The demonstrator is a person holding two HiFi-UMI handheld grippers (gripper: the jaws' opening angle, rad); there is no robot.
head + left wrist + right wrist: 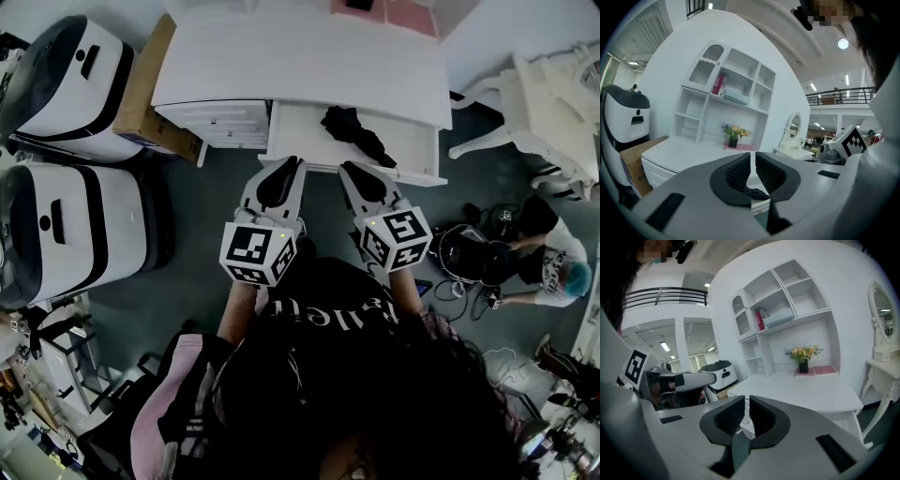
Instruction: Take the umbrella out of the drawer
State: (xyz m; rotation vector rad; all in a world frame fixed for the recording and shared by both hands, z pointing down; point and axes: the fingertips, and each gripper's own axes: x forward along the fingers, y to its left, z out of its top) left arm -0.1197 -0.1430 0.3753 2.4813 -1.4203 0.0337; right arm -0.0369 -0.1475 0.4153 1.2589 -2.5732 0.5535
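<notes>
A black folded umbrella point(354, 131) lies in the open white drawer point(305, 141) of the desk, toward its right half. Both grippers hover side by side just in front of the drawer, pointing at it. My left gripper point(284, 167) has its jaws together with nothing in them, short of the drawer's left part. My right gripper point(358, 173) is also shut and empty, just below the umbrella and apart from it. In the left gripper view a dark lump, likely the umbrella point(756, 193), shows past the closed jaws of the left gripper point(753, 165). Nothing is held by the right gripper point(746, 408) in its own view.
The white desk point(300, 56) has a closed drawer unit point(220, 122) left of the open one. A cardboard box point(145, 94) and two white machines point(75, 84) point(75, 230) stand at left. A white dressing table point(553, 112) and a crouching person point(553, 258) are at right.
</notes>
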